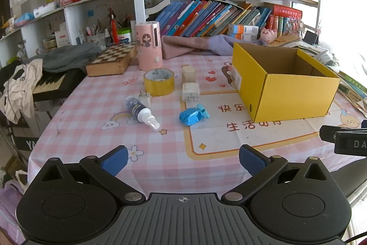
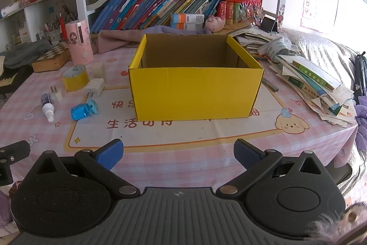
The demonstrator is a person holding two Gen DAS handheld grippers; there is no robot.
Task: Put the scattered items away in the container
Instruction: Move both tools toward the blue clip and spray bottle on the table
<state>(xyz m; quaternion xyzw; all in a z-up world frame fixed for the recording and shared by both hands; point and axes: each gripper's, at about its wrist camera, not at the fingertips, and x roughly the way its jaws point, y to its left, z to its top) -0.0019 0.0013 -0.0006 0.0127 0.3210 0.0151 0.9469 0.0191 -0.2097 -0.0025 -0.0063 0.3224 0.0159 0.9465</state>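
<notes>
An open yellow cardboard box stands on the pink checked tablecloth, nothing visible inside. To its left lie a yellow tape roll, a blue wrapped packet, a small spray bottle, a white plug, a white charger block and a cream cube. My left gripper hovers open near the table's front edge, short of the items. My right gripper hovers open in front of the box.
A pink cylinder container, a wooden chessboard box and folded cloth sit at the back below bookshelves. A messy stack of books and papers lies right of the box. A keyboard adjoins the table's left side.
</notes>
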